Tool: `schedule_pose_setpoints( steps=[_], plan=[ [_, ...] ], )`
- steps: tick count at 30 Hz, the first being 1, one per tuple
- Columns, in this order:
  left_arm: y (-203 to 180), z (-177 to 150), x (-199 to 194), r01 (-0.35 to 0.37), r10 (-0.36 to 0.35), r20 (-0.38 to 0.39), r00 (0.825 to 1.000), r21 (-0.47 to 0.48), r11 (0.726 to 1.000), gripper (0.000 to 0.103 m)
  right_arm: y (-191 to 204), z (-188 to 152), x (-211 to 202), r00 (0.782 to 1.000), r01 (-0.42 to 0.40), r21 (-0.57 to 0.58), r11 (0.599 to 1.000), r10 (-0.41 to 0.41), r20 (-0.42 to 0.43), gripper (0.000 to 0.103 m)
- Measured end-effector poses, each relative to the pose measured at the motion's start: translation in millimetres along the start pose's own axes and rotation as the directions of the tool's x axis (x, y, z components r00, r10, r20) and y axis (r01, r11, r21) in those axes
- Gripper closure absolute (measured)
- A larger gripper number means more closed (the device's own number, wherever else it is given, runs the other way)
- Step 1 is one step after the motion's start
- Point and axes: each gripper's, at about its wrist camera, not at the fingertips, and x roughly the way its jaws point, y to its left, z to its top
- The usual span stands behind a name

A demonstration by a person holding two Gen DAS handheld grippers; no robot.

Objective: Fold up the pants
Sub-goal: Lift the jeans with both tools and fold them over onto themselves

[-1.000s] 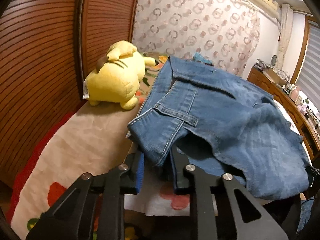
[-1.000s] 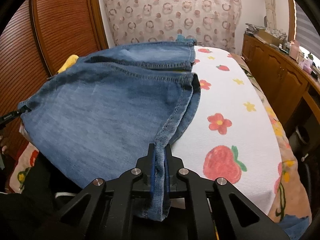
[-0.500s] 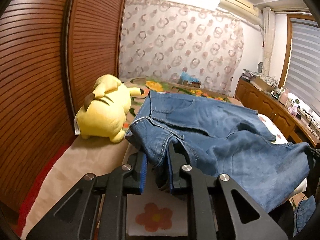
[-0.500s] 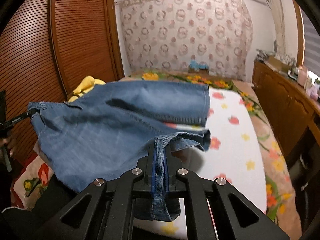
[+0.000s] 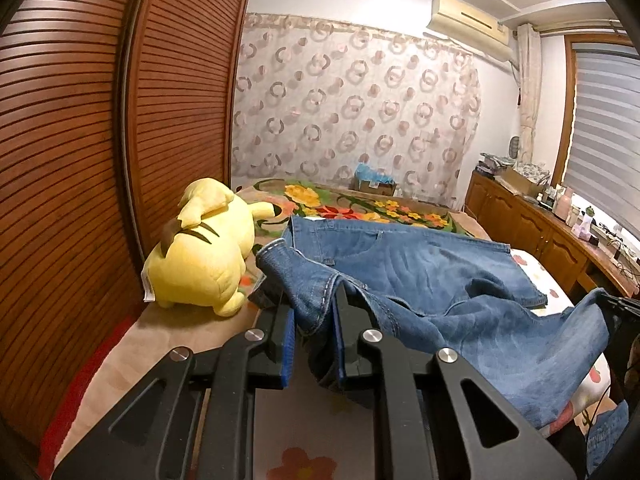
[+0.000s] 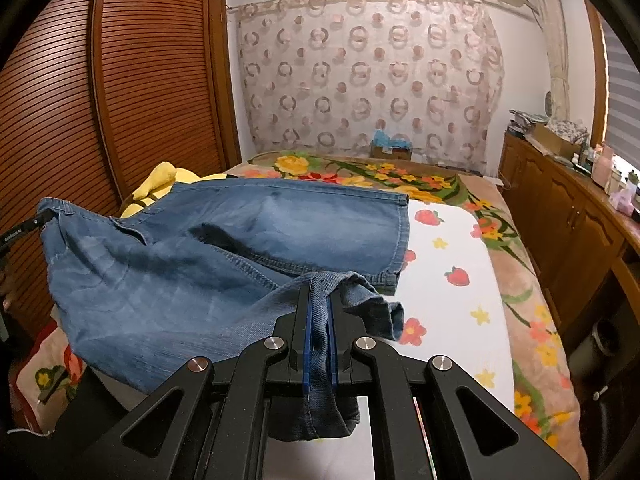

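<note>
Blue denim pants (image 5: 420, 276) hang between both grippers above the bed, the far half lying flat on it. My left gripper (image 5: 314, 312) is shut on the waistband corner of the pants. My right gripper (image 6: 319, 312) is shut on a hem edge of the pants (image 6: 224, 256), with a fold of denim drooping below the jaws. The left gripper's tip shows at the left edge of the right wrist view (image 6: 24, 230), holding the waistband. The right gripper shows at the right edge of the left wrist view (image 5: 618, 312).
A yellow plush toy (image 5: 200, 256) lies on the bed's left side by the brown slatted wardrobe doors (image 5: 80, 160). The bed has a white strawberry sheet (image 6: 452, 280) and a floral blanket (image 6: 360, 172). A wooden cabinet (image 6: 568, 220) runs along the right.
Both grippers have lowered and pulled back with the pants. The lifted front half now sags lower over the flat far half, and more of the bed shows.
</note>
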Motion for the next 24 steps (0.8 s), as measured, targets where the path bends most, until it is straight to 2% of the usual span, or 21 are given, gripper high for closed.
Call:
schedule_pose_setpoints(
  steps=[6, 14, 24],
  plan=[
    [-6, 11, 8, -0.002, 0.002, 0.011, 1.0, 0.012, 1.0, 0.086, -6, 7, 11, 1.0, 0.002, 0.01, 1.0, -0.002, -0.011, 0.097],
    [-12, 42, 29, -0.003, 0.003, 0.016, 1.0, 0.012, 1.0, 0.087, -22, 30, 11, 1.0, 0.01, 0.039, 0.999, -0.01, 0.013, 0.097],
    [-20, 76, 68, -0.01, 0.01, 0.012, 1.0, 0.013, 1.0, 0.087, -36, 56, 42, 1.0, 0.012, 0.044, 0.999, -0.014, 0.028, 0.097]
  ],
)
